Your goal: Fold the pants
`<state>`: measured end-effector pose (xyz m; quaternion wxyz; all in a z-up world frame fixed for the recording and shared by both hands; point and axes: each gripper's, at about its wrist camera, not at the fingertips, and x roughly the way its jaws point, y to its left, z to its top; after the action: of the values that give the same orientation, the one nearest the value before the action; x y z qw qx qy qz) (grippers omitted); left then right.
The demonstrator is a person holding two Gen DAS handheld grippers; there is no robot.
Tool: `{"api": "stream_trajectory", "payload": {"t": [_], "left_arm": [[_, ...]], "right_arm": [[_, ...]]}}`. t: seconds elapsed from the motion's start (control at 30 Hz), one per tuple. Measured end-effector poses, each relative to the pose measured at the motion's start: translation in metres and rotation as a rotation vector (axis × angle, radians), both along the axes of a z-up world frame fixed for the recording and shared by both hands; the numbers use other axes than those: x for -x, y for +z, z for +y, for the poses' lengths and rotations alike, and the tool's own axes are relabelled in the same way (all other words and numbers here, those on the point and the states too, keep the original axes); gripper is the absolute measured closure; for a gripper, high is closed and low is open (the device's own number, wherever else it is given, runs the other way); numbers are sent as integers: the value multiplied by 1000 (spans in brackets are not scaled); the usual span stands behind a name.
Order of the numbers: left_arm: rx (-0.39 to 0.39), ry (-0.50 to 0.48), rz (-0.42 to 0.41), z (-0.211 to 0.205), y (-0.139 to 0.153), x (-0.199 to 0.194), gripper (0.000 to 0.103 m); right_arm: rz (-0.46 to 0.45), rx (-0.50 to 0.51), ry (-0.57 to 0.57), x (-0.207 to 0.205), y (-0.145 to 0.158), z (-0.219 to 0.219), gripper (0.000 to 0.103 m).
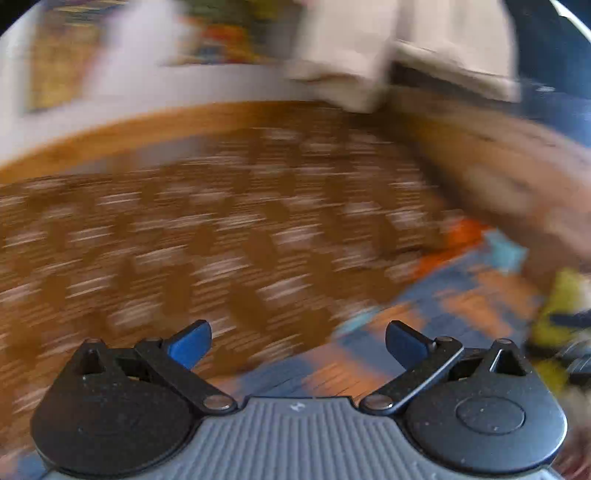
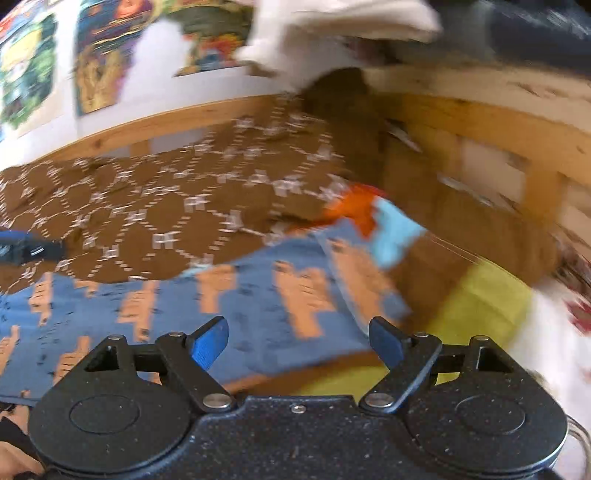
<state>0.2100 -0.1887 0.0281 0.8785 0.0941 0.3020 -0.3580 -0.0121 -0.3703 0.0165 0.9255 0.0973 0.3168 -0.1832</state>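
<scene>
Pants (image 2: 207,317): blue cloth printed with orange thumbs-up hands, lying spread on the brown patterned bedspread (image 2: 177,199), just ahead of the right gripper; a strip near the far corner is turned over, showing orange and light blue trim.
Pants, left view: only a blurred blue-and-orange patch (image 1: 424,317) ahead and to the right of the left gripper.
Handling (judgement): light, limp, soft cloth; will sag and drape, not slip much on the bedspread. Not fragile.
Where to hold (judgement): pinch an edge or corner, best at the waistband or hem; which end is which I cannot tell from these views.
Left gripper (image 1: 298,345): jaws wide apart, nothing between the blue pads, touching nothing; it hangs above the bedspread. View heavily motion-blurred.
Right gripper (image 2: 298,341): jaws wide apart, empty, above the near part of the pants; contact with the cloth not evident.
Surroundings: wooden bed frame (image 2: 480,122) behind; yellow cloth (image 2: 480,306) beside the pants on the right; pale cloth (image 2: 332,26) hanging at the top; posters (image 2: 99,55) on the wall.
Progress (judgement): fold barely begun.
</scene>
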Motion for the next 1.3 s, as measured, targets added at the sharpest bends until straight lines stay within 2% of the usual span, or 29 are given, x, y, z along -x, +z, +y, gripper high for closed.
{"api": "stream_trajectory", "payload": {"t": [0.13,0.23,0.3,0.37,0.4,0.5,0.6,0.67,0.7,0.73,0.77,0.8,0.83,0.87,0.97,1.0,1.03,1.1,1.17,1.3], "left_arm": [[-41,-202,9,-88,-13,-12,0],[-86,-265,30,-134,-30,-24,0],[-151,-302,20,-154,-47,-28,0],[-239,-314,-29,-166,-63,-26,0],[-255,-318,-42,-169,-72,-26,0],[-212,-305,18,-170,-79,-34,0],[-218,-274,42,-170,-69,-36,0],[-202,-258,51,-171,-57,-36,0],[-198,-245,66,-171,-50,-34,2],[-211,-224,92,-173,-43,-34,10],[-230,-202,133,-176,-38,-33,18],[-239,-195,184,-177,-32,-34,34],[-226,-203,253,-179,-27,-35,45],[-199,-216,312,-179,-23,-34,47],[-130,-241,464,-183,-15,-31,47],[-121,-244,491,-187,-14,-34,42],[-113,-246,517,-190,-13,-34,30],[-95,-231,560,-195,-12,-35,14],[-96,-202,568,-199,-12,-34,14],[-158,-164,567,-215,-16,-38,14]], "right_arm": [[6,-46,-19,6,-7,-20,18],[5,-97,-19,0,-10,-30,22],[19,-147,-45,-6,-9,-38,26],[24,-223,-109,-6,-12,-51,30],[9,-267,-136,-4,-14,-57,31],[-46,-377,-204,0,-20,-72,32],[-104,-459,-254,3,-25,-81,34],[-121,-471,-263,1,-27,-81,50],[-124,-479,-270,1,-29,-82,62],[-134,-497,-284,2,-32,-83,71],[-159,-520,-304,5,-34,-85,74],[-184,-537,-323,8,-36,-85,79],[-201,-534,-329,12,-36,-85,83],[-209,-501,-322,14,-33,-82,85],[-182,-287,-235,10,-18,-58,89],[-163,-197,-192,6,-13,-46,89],[-146,-120,-154,2,-10,-35,90],[-112,33,-74,-6,-7,-13,90],[-68,187,-8,-13,-7,10,90],[-12,346,77,-21,-14,36,90]]}}
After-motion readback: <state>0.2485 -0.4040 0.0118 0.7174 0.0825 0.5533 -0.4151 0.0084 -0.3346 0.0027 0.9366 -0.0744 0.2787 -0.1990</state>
